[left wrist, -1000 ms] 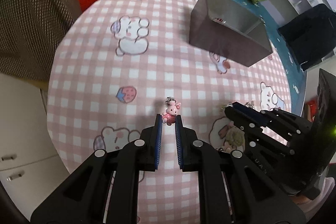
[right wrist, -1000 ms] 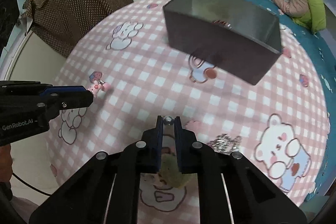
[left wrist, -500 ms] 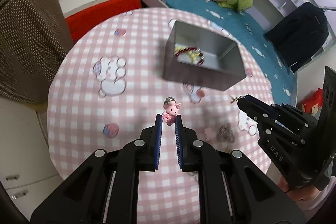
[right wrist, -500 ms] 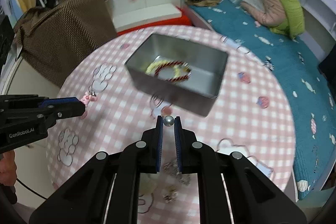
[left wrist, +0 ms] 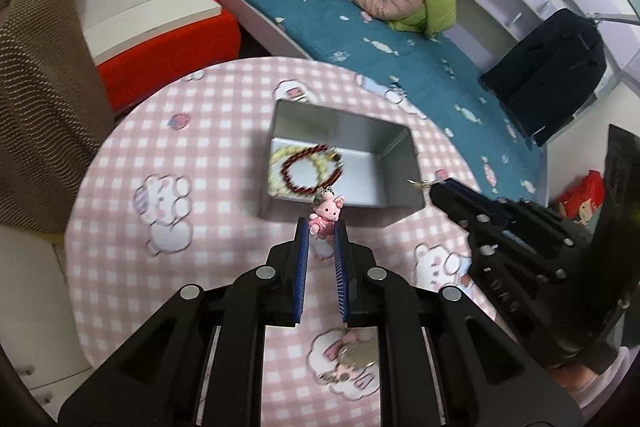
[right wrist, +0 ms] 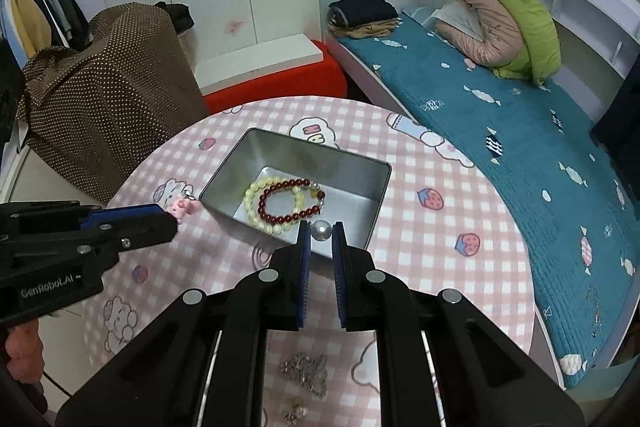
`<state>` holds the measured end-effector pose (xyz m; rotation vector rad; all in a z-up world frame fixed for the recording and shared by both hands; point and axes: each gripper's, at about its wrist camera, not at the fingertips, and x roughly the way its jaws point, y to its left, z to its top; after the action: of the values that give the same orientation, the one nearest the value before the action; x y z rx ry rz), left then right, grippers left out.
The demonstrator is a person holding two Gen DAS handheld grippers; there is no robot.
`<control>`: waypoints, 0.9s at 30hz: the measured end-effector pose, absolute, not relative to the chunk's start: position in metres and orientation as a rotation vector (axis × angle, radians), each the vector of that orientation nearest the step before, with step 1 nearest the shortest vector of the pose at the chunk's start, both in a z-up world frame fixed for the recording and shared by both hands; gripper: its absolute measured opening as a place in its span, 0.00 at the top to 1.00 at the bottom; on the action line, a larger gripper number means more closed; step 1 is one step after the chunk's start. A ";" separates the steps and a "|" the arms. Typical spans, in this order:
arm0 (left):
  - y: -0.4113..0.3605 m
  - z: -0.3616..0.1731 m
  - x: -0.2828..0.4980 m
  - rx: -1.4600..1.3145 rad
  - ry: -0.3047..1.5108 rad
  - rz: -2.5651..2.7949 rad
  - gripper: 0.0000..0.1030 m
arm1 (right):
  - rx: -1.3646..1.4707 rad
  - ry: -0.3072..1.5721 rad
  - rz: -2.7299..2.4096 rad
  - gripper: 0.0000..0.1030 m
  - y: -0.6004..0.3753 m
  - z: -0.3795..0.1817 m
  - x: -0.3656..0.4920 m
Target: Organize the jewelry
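two black handheld grippers carried small trinkets toward a grey rectangular metal tin (right wrist: 376,187) on a round table under a pink checked cloth with cartoon animals (right wrist: 440,247). at left, the left gripper (left wrist: 321,227) pinched a pink rabbit-shaped charm with a metal clasp (left wrist: 326,213) between its blue-padded fingers (left wrist: 303,239), holding it just short of the tin's near wall, apparently for a drop inside. in the middle, a dark red beaded bracelet (right wrist: 289,201) and a cream beaded bracelet (right wrist: 256,205) already lay overlapping on the tin's floor. at right, the right gripper (right wrist: 321,231) squeezed a silvery pearl-like bead (right wrist: 321,229) over the tin's near edge. a silver chain cluster (right wrist: 306,371) waited on the cloth nearer the person, still unsorted.
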<state>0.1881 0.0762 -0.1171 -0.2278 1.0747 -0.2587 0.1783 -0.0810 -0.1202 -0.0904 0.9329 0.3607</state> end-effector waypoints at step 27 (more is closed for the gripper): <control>0.041 -0.152 0.223 -0.175 1.160 -0.324 0.79 | -0.025 1.010 0.295 0.65 -0.098 -0.139 0.195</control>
<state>0.2232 0.0409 -0.1520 -0.1748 1.1597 -0.3235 0.1951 -0.0982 -0.1385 -0.0248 1.0099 0.2949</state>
